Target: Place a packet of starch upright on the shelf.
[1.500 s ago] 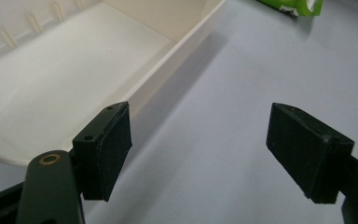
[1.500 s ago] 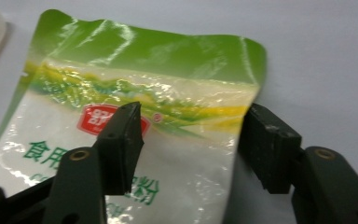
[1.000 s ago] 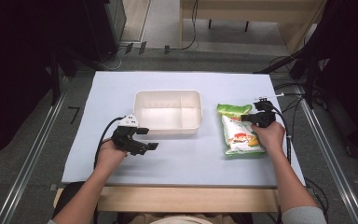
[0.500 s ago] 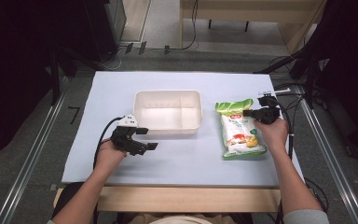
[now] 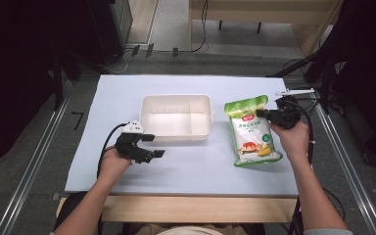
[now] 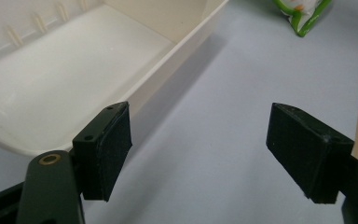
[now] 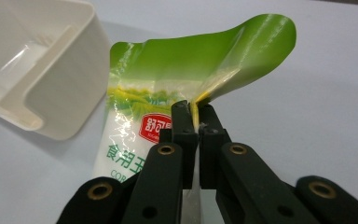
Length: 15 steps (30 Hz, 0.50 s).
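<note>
the right gripper (image 7: 193, 116) is seen with its jaws pressed together on a thin fold at the edge of the green-and-white packet (image 7: 168, 93), near its green top. the packet's top seal is curled upward beside the clamped fold. in the high view, the same packet (image 5: 251, 131) is laid lengthwise on the pale blue table cover (image 5: 200, 166), to the right of the white tray (image 5: 176, 116) and apart from it, with the right gripper (image 5: 263, 113) held at its upper right edge by the right hand (image 5: 289, 137).

the left gripper (image 6: 198, 149) is observed with its jaws spread wide and nothing between them; bare cover is seen in the gap. one jaw is positioned just beside the tray's near wall (image 6: 168, 60). in the high view the left gripper (image 5: 152, 147) is held by the left hand (image 5: 113, 161) near the tray's front left corner. the tray is noted to be divided into compartments.
</note>
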### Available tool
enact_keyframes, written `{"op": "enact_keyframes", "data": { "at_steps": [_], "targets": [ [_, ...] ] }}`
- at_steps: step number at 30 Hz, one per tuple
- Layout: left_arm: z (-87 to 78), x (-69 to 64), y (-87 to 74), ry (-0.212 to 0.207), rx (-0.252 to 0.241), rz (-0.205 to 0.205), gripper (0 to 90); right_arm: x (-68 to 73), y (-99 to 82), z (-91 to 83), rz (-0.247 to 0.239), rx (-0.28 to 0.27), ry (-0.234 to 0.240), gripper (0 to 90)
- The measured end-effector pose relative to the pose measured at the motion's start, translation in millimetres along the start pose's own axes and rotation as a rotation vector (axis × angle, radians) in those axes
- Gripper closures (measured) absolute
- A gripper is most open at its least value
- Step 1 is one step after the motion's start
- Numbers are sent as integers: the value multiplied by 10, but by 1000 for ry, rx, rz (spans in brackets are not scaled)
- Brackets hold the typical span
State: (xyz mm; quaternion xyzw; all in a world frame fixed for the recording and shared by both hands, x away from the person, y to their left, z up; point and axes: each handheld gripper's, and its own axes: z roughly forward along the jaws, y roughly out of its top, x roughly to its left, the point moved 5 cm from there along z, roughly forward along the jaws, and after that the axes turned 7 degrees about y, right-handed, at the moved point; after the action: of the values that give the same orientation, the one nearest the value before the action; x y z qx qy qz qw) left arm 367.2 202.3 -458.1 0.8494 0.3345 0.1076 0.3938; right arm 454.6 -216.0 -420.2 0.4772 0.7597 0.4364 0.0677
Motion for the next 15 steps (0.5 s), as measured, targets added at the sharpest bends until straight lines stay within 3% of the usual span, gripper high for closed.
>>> {"op": "enact_keyframes", "data": {
  "at_steps": [8,15],
  "targets": [
    [-20,14,-15,9,-3,-8,228,170,174,-234,-35,-64,24,900],
    [-42,42,-25,19,-4,-17,227,360,307,-294,-95,-81,25,900]
  ]
}}
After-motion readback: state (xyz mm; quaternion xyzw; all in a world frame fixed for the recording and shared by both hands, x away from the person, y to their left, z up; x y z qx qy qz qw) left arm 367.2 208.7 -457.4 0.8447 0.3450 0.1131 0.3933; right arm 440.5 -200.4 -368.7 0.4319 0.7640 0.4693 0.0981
